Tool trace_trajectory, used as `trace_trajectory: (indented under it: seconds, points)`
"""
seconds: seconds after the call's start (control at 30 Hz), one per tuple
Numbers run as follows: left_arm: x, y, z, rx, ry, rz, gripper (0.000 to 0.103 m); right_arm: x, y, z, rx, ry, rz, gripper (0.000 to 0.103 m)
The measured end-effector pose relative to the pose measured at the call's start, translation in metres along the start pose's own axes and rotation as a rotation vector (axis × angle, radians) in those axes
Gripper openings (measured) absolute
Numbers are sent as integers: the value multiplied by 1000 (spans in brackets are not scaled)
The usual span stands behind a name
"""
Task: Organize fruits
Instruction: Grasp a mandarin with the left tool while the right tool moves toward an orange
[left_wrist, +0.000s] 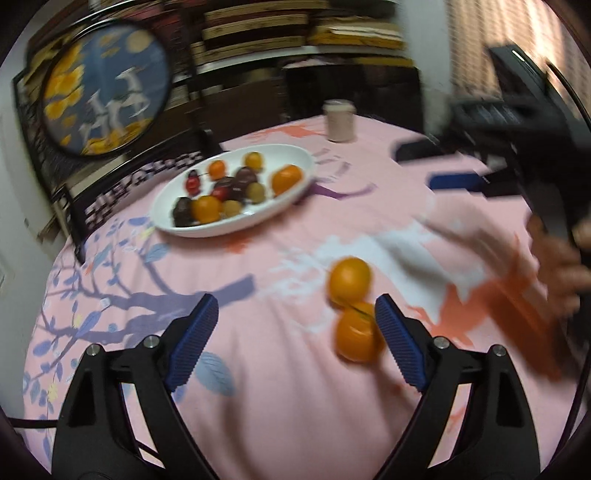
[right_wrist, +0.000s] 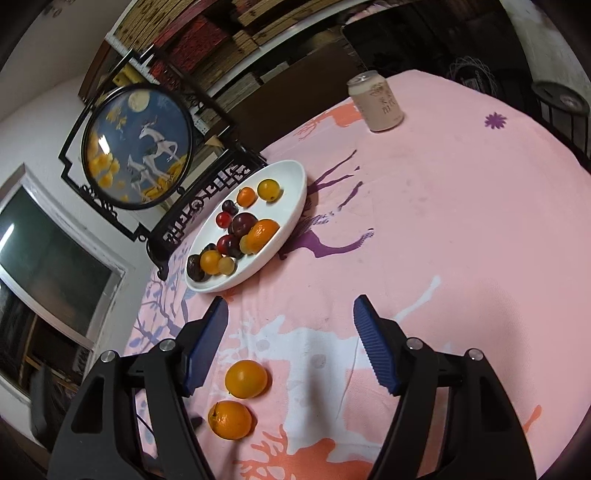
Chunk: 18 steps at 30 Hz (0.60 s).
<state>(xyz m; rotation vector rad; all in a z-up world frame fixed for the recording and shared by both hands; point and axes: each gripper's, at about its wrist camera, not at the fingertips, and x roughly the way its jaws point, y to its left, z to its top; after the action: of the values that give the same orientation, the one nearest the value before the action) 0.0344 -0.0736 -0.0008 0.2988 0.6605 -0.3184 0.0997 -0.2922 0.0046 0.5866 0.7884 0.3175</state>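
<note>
Nearby, two smooth bright oranges lay touching on the pink tabletop. Both the left tongs and right tongs stood spread, pinching nothing.

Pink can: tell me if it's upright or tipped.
Upright. The pink can stands on its base on the tablecloth, top rim facing up, beyond the white dish.
</note>
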Motion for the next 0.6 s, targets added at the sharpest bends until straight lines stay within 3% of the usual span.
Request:
trace_trajectory:
  seconds: [0.33,0.43,0.57,0.6]
  points:
    - [12,-30,-7,97,27,-73,86,1,-2,0,31,26,25,71]
    - [16,-31,-6,99,36,-95,79,2,-2,0,29,29,24,71]
    - [28,-36,-8,112,99,-123,50,4,1,-1,18,35,20,71]
    - [31,-36,-9,108,113,-122,48,5,1,-1,13,36,17,71]
